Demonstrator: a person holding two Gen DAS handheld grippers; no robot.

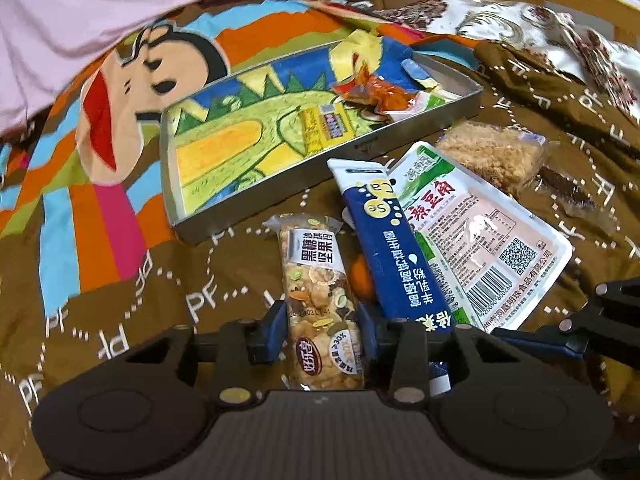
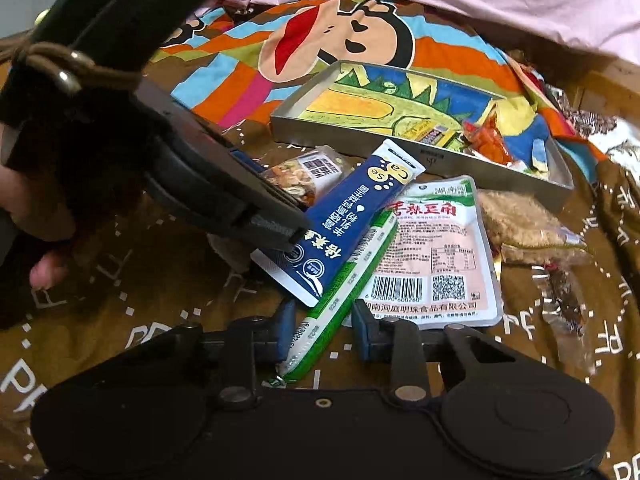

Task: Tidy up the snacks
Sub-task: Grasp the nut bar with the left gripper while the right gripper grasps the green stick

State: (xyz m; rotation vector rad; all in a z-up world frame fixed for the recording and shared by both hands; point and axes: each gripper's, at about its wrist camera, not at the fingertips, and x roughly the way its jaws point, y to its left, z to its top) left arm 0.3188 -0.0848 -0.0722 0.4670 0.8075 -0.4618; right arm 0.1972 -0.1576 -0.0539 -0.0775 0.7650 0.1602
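Note:
A clear-wrapped nut bar (image 1: 320, 300) lies lengthwise between the blue pads of my left gripper (image 1: 322, 332), which is shut on it near its lower half. My right gripper (image 2: 324, 332) is shut on the lower end of a slim green stick packet (image 2: 344, 280) that lies slantwise across the jaws. The metal tray (image 1: 360, 146) (image 2: 400, 152), lined with a dinosaur drawing, sits just beyond on the brown bedspread and holds orange-wrapped snacks (image 1: 376, 92) (image 2: 488, 140). The left gripper (image 2: 280, 216) also shows in the right wrist view, reaching in from the left over the nut bar (image 2: 296, 180).
A blue stick packet (image 1: 392, 248) (image 2: 348, 220) overlaps a white-and-pink pouch (image 1: 480, 236) (image 2: 440, 248). Beside them lie a floss cake (image 1: 492, 156) (image 2: 520, 220) and a dark wrapped snack (image 1: 568, 192) (image 2: 564, 292). Pink cloth (image 1: 100, 8) borders the far side.

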